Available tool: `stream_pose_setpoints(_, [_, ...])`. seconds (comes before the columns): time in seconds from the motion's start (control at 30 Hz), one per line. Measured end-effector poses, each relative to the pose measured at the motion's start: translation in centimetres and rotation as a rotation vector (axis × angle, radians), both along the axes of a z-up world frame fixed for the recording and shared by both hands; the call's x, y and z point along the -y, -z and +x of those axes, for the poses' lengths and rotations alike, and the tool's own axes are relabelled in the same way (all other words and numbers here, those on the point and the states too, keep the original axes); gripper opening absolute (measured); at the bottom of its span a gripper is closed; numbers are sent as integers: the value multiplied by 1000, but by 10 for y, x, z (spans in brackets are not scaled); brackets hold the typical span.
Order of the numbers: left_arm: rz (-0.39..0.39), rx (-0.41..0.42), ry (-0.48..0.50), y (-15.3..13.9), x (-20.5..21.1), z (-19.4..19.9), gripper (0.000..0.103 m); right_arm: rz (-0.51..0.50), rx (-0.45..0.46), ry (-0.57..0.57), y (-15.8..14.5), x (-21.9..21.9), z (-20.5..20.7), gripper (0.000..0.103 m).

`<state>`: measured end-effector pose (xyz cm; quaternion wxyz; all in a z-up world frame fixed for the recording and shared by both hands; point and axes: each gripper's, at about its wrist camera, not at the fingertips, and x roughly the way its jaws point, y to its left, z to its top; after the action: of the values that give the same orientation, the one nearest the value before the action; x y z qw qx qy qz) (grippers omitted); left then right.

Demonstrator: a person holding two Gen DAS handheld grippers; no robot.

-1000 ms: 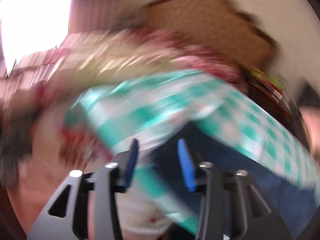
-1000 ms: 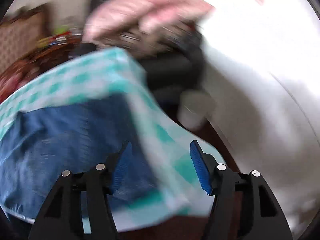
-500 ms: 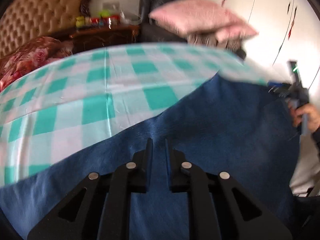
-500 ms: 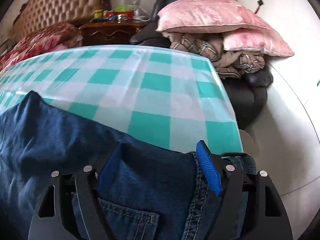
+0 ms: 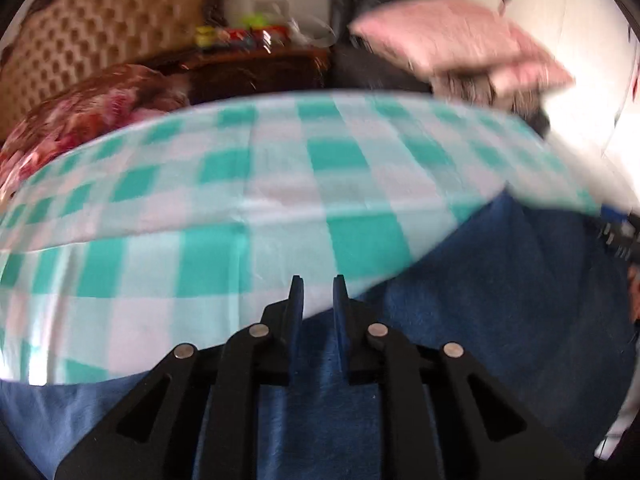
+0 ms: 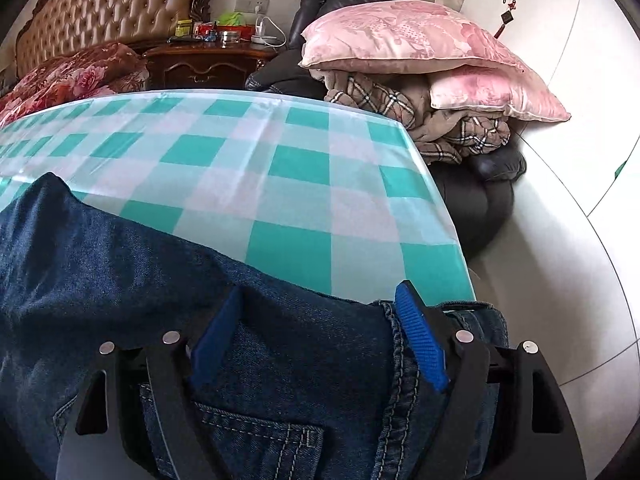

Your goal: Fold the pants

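Presently noted: jeans (image 6: 168,264) were spread on checked tablecloth (image 6: 304,184) | left gripper (image 5: 318,292) jaws narrowed over denim, grip uncertain | right gripper (image 6: 320,320) jaws wide over waistband.

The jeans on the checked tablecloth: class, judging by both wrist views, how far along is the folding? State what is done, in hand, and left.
Done: the jeans lie spread on the checked tablecloth; no finished fold is visible. In hand: the left gripper is nearly shut over denim at the cloth's edge, though whether it pinches is unclear; the right gripper is open over the waistband by the back pocket. Left: apparently all the folding.
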<state>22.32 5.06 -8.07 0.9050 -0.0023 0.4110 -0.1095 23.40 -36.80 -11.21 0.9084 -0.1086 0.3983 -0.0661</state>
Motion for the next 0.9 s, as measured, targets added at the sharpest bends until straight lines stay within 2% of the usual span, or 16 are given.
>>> stream_pose_setpoints(0.1, [-77, 5, 63, -9, -6, -26, 17, -5, -2, 13, -1, 1, 1, 79])
stream_pose_setpoints(0.17, [-131, -39, 112, 0, -19, -49, 21, 16, -2, 24, -1, 5, 1, 82])
stream_pose_setpoints(0.27, [-36, -91, 44, 22, -54, -72, 21, 64, 2, 38, -4, 12, 0, 84])
stream_pose_setpoints(0.3, [-50, -84, 22, 25, -72, -77, 13, 66, 14, 50, -7, 14, -3, 84])
stream_pose_setpoints(0.33, [-86, -93, -45, 26, -103, -81, 14, 54, 36, 75, -13, 15, -8, 84])
stream_pose_setpoints(0.4, [-45, -68, -245, 21, -164, -89, 16, 37, 100, 114, -30, 15, -26, 84])
stream_pose_setpoints(0.5, [-147, -68, -341, 18, -234, -99, 19, 69, 160, 94, -48, 15, -57, 85])
stream_pose_setpoints(0.57, [-33, -121, -411, 27, -261, -95, 21, 72, 142, 96, -46, 14, -68, 85])
stream_pose_setpoints(0.6, [11, -144, -483, 33, -285, -92, 8, 75, 123, 112, -42, 15, -73, 85])
stream_pose_setpoints(0.63, [-29, -137, -536, 29, -310, -94, 2, 84, 106, 127, -38, 16, -77, 85])
stream_pose_setpoints(0.67, [-8, -146, -623, 24, -328, -96, 5, 99, 86, 148, -34, 18, -81, 85])
stream_pose_setpoints(0.7, [94, -141, -772, 12, -346, -102, 26, 112, 73, 167, -32, 20, -85, 85])
stream_pose_setpoints(0.73, [99, -97, -819, 1, -353, -109, 32, 125, 72, 184, -31, 22, -91, 85])
stream_pose_setpoints(0.8, [14, -59, -803, -15, -357, -121, 34, 155, 71, 188, -28, 21, -101, 85])
stream_pose_setpoints(0.87, [16, -46, -697, -21, -337, -125, 37, 151, 33, 170, -17, 16, -102, 85])
stream_pose_setpoints(0.9, [23, -45, -596, -20, -317, -127, 39, 118, -7, 172, -7, 14, -99, 85])
